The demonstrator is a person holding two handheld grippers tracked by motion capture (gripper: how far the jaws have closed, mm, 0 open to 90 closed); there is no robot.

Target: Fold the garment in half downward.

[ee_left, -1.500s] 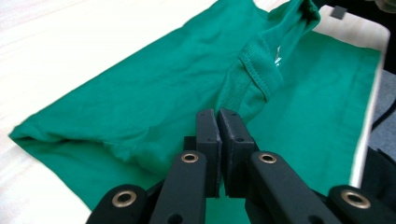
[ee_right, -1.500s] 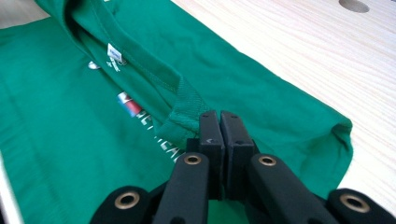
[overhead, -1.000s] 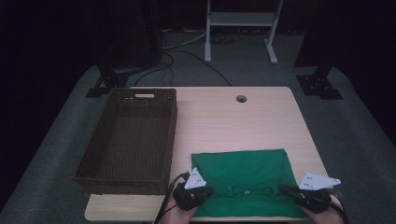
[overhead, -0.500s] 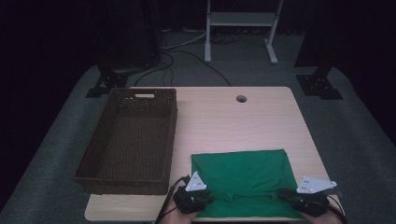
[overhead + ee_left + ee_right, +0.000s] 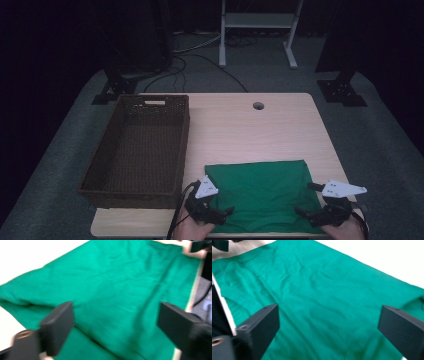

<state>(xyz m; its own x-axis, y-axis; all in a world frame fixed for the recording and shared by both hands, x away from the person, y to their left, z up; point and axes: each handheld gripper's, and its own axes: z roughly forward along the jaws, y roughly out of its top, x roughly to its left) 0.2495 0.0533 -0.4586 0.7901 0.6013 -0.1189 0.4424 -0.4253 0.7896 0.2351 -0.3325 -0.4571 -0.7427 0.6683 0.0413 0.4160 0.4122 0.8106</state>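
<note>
Green cloth (image 5: 260, 187) lay folded on the near worktop (image 5: 240, 130), just released as left gripper (image 5: 218, 214) and right gripper (image 5: 311, 212) opened wide, empty.

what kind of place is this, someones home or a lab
Most likely a lab or recording studio, not a home: a lone wooden table stands on grey carpet amid dark surroundings, with loose cables and black stand bases on the floor behind it.

Empty brown wicker basket (image 5: 137, 150) along the bench's (image 5: 250, 130) left edge; small round hole (image 5: 258, 106) near far edge.
</note>
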